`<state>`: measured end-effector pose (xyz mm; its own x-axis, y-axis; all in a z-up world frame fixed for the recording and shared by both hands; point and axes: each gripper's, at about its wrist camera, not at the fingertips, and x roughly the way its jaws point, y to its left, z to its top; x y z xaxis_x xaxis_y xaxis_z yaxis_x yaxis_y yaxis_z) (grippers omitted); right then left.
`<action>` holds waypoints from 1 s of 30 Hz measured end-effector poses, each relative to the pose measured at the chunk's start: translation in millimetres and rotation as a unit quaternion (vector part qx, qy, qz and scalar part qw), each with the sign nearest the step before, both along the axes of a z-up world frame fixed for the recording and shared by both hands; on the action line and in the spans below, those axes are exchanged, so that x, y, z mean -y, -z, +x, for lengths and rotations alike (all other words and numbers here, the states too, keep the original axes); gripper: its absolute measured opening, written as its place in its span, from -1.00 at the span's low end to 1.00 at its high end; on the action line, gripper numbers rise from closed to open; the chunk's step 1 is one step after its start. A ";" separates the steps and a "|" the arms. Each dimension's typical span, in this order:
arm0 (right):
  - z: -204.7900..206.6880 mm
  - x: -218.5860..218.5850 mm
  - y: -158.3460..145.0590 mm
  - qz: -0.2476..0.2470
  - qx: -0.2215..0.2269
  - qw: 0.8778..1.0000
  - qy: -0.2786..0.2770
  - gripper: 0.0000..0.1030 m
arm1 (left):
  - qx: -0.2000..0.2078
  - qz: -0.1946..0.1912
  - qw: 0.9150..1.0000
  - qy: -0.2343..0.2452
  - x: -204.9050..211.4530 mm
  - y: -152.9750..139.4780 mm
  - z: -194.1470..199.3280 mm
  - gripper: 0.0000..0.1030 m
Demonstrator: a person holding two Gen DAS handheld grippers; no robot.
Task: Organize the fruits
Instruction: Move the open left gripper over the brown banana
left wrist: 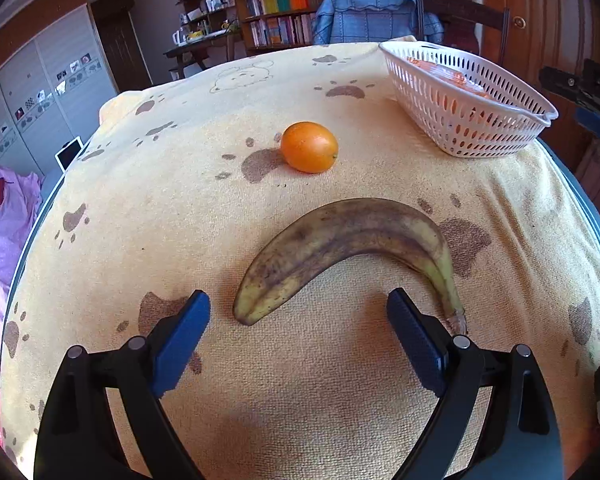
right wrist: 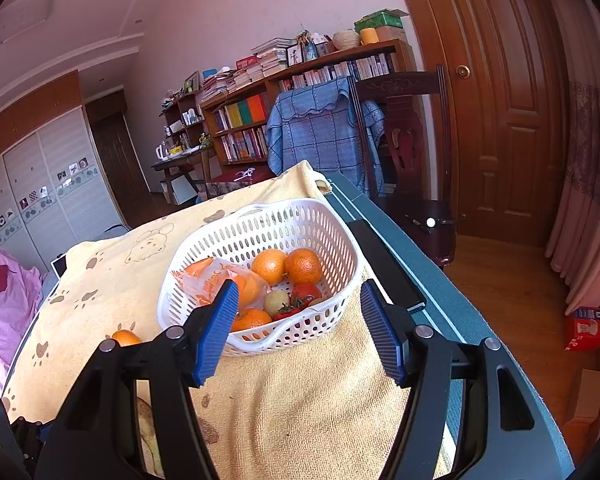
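An overripe, brown-mottled banana (left wrist: 352, 236) lies arched on the paw-print towel (left wrist: 160, 220). My left gripper (left wrist: 298, 302) is open just short of it. The banana's blunt end sits between the blue pads (left wrist: 180, 340) without touching them, and its stem is outside the right finger. A small orange (left wrist: 309, 147) rests further back. At the back right is the white slotted basket (left wrist: 460, 124). In the right wrist view the basket (right wrist: 260, 220) holds oranges (right wrist: 269, 266), tomatoes (right wrist: 306, 292) and a bagged fruit (right wrist: 212, 280). My right gripper (right wrist: 299, 292) hovers open before the basket's near rim, holding nothing.
The towel covers a table whose grey-green edge (right wrist: 440, 280) runs along the right, with a flat black object (right wrist: 384, 264) on it beside the basket. A chair with a blue cover (right wrist: 320, 132) stands behind the table. Pink bedding (left wrist: 4, 220) lies off the left edge.
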<state>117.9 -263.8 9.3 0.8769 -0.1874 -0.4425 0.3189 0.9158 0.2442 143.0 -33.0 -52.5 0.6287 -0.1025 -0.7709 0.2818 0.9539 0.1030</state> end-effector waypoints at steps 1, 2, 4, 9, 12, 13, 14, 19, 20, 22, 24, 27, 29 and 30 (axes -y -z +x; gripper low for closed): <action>0.0 0.5 0.0 -0.001 0.000 1.000 0.000 0.26 | -0.012 -0.015 1.000 -0.012 -10.2 0.9 3.8 0.75; 0.2 0.1 -0.2 -0.002 0.000 1.000 -0.001 0.26 | -0.022 -0.029 0.999 -0.024 -19.6 1.5 6.9 0.75; -0.1 0.9 0.3 -0.002 0.000 1.000 -0.001 0.26 | -0.028 -0.046 0.998 -0.040 -34.0 0.9 9.3 0.74; 0.2 0.8 0.6 -0.002 0.000 1.000 0.000 0.26 | -0.028 -0.049 0.998 -0.040 -41.3 0.5 6.0 0.74; 0.1 0.9 0.3 -0.002 0.000 1.000 0.000 0.26 | -0.027 -0.036 0.998 -0.039 -38.5 1.6 8.2 0.74; 0.2 1.0 0.5 -0.002 0.000 1.000 0.000 0.26 | -0.028 -0.033 0.998 -0.042 -38.3 2.1 9.2 0.74; 0.4 1.0 0.6 -0.001 0.000 1.000 0.000 0.26 | -0.029 -0.032 0.998 -0.045 -39.8 1.9 11.3 0.74; 0.1 1.0 1.4 -0.002 0.000 1.000 -0.002 0.26 | -0.026 -0.024 0.998 -0.055 -48.4 -1.2 24.4 0.75; 0.2 1.0 1.4 -0.002 0.000 1.000 -0.002 0.26 | -0.022 -0.020 0.998 -0.060 -50.7 -2.0 27.6 0.75; 0.2 1.1 1.8 -0.002 0.000 1.000 -0.001 0.26 | -0.017 -0.019 0.997 -0.074 -57.8 -3.3 35.7 0.75; 0.3 1.0 1.9 -0.001 -0.001 1.000 -0.002 0.26 | -0.011 -0.017 0.996 -0.090 -65.8 -4.0 46.4 0.75; 0.6 0.5 2.9 -0.003 -0.001 1.000 -0.004 0.26 | -0.019 -0.029 0.994 -0.100 -74.5 -4.4 61.3 0.75; 0.2 -0.6 3.2 -0.004 -0.001 1.000 -0.004 0.26 | -0.016 -0.034 0.994 -0.101 -76.2 -6.9 63.0 0.74; 0.2 -0.7 3.3 -0.003 -0.001 1.000 -0.004 0.26 | -0.016 -0.037 0.994 -0.100 -76.0 -8.0 61.6 0.73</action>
<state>118.0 -263.1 6.0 0.8775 -0.1830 -0.4434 0.3120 0.9198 0.2378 204.6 43.0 -44.5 0.6174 -0.0352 -0.7858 0.0879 0.9958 0.0244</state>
